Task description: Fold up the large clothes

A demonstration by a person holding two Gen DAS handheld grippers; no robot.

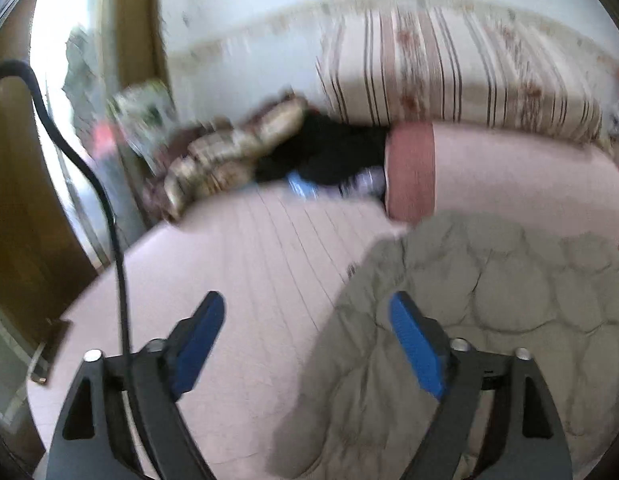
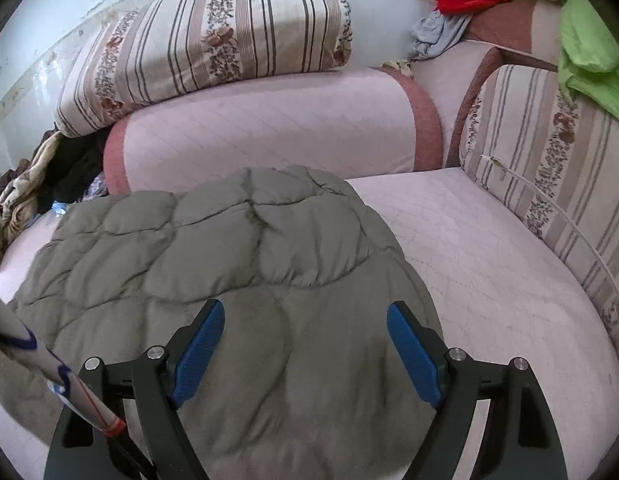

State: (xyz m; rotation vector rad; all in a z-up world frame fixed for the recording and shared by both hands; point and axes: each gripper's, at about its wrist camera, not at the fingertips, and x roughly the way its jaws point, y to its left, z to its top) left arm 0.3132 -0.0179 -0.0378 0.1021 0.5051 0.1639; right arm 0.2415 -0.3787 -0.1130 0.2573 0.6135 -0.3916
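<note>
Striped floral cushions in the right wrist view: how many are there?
2. One striped floral cushion lies on top of the pink bolster at the back; the other leans along the sofa's right side. More may be hidden under the clothes pile.

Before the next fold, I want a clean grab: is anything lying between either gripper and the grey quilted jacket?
Nothing visible. The right gripper hangs open above the grey quilted jacket with only air between; the left gripper, also open, hangs at its edge over the pink sofa cover.

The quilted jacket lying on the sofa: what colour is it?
Grey-olive quilted jacket, plain with no print; clearest in the right wrist view.
</note>
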